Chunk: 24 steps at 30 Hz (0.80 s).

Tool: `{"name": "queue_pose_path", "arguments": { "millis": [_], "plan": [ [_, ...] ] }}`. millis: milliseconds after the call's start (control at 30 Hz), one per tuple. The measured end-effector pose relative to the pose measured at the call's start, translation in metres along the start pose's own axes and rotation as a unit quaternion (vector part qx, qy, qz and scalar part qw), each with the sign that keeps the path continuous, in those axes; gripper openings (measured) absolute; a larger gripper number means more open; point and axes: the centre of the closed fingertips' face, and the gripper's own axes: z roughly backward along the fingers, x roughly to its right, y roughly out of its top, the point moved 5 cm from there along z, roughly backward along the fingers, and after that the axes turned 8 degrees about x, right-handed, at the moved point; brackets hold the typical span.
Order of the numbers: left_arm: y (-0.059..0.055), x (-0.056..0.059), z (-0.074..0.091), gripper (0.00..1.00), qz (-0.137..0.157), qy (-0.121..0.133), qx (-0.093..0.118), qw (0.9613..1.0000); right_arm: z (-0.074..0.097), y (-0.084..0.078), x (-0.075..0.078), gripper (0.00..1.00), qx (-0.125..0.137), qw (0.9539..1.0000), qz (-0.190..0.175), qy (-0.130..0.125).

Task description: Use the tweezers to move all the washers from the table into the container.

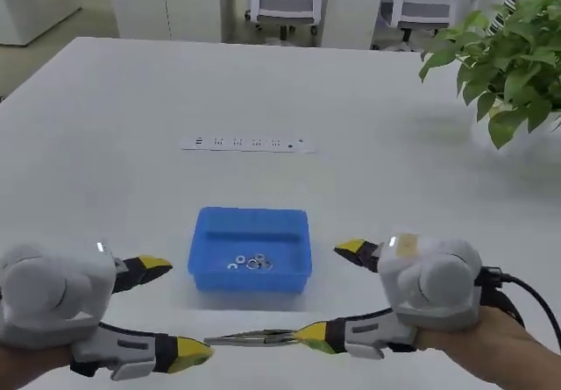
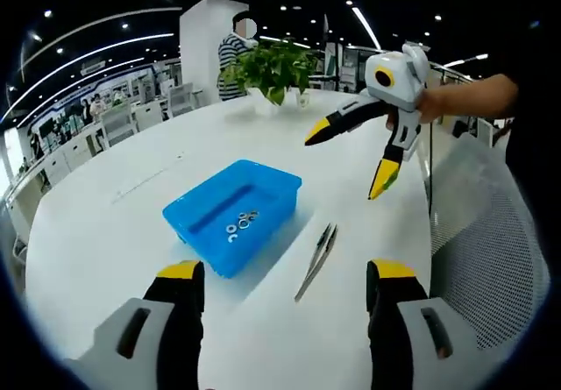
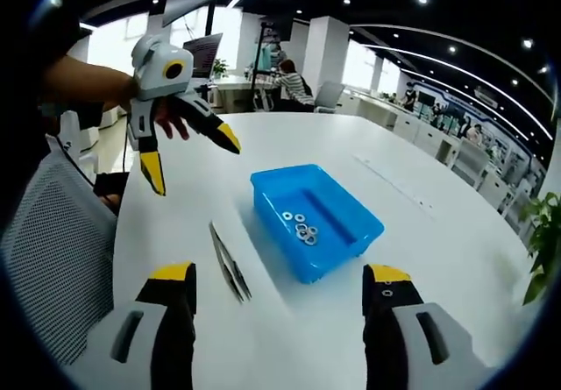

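Washers (image 1: 251, 262), small shiny metal rings, lie clustered inside the shallow rectangular blue plastic container (image 1: 250, 280) on the smooth white desk (image 1: 131, 101). Slim metal tweezers (image 1: 254, 338) lie flat just in front, between the left hand-held gripper (image 1: 186, 308) and the right hand-held gripper (image 1: 317, 292), both wide apart and empty.

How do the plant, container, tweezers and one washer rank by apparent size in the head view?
1. plant, though cut off by the frame edge
2. container
3. tweezers
4. washer
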Motion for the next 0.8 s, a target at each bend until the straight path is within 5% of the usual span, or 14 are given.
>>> {"name": "queue_pose_path", "arguments": {
  "millis": [400,800],
  "plan": [
    [0.006,0.007,0.005,0.99,-0.011,0.008,0.006,0.9999,0.026,-0.007,-0.003,1.00,0.016,0.9993,-0.031,-0.017],
    [0.006,0.009,0.008,0.99,-0.011,-0.001,0.002,0.9999,0.032,-0.012,-0.008,1.00,0.010,0.9994,-0.028,-0.016]
  ]
}}
